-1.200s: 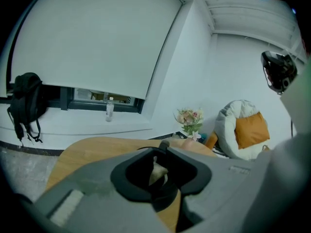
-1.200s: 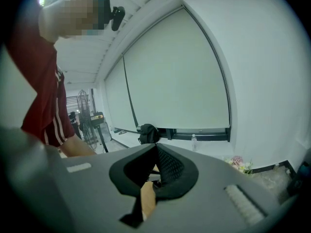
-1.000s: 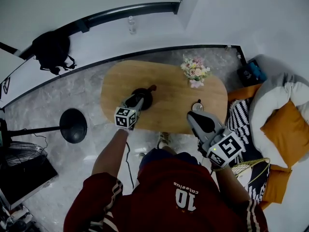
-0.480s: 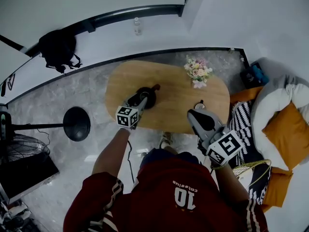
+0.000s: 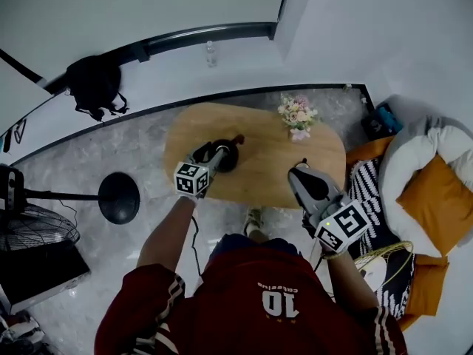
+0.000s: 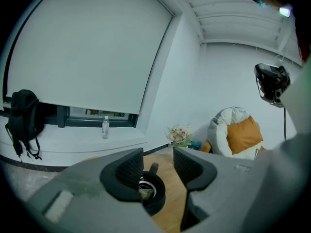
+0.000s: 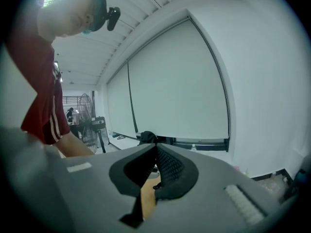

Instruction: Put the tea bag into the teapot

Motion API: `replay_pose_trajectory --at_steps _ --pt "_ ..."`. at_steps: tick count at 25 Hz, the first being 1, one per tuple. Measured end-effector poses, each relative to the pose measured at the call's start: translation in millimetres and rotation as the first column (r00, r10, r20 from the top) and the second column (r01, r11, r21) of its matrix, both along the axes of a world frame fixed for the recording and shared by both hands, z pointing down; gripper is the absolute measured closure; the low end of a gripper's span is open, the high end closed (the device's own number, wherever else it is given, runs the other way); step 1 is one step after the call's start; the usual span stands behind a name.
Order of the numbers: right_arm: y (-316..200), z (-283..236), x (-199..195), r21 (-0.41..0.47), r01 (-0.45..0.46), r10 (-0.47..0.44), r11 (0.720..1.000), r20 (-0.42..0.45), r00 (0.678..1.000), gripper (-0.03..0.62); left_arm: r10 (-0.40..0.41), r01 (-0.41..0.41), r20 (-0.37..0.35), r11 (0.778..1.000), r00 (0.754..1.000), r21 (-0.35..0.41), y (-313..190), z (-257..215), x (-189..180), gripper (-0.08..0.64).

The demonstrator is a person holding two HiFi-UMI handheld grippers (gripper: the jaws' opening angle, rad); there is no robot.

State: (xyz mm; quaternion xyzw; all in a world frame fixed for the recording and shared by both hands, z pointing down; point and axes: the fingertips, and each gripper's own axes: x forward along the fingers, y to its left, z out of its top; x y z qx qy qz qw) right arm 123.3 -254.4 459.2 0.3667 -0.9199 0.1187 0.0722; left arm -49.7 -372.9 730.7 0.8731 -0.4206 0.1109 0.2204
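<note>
The left tongs (image 6: 158, 155) have just been opening and are now standing wide apart, gripping nothing, over the black teapot (image 6: 162, 194) on the table (image 5: 273, 135). A pale scrap, seemingly the tea bag (image 6: 146, 193), is lying inside, so the drop is probably done. The right tongs (image 7: 156, 149) are pressing together on nothing visible, while the pot's dim inside is leaving that scrap uncertain.
</note>
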Motion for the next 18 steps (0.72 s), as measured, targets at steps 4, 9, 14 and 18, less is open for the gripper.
replay_pose_trajectory --at_steps 4,9,14,18 --pt "8.4 -4.2 3.3 0.015 -0.025 0.025 1.0 -0.011 1.0 0.591 0.002 -0.002 0.005 0.999 1.0 0.038 3.0 -23.9 -7.1 0.371" --pt "26.3 -14.9 -10.2 0.036 -0.024 0.024 0.999 -0.006 1.0 0.591 0.001 0.0 -0.008 0.995 1.0 0.098 17.4 -60.9 -15.3 0.371" --pt "43.8 -23.5 -22.4 0.04 -0.025 0.024 0.999 0.007 1.0 0.591 -0.01 0.015 -0.035 0.988 0.999 0.155 41.8 -104.6 -25.2 0.371" --pt "58.3 -34.9 -27.4 0.051 -0.024 0.023 0.998 0.012 1.0 0.591 0.004 0.004 -0.036 0.977 0.999 0.215 69.3 -146.5 -29.6 0.373"
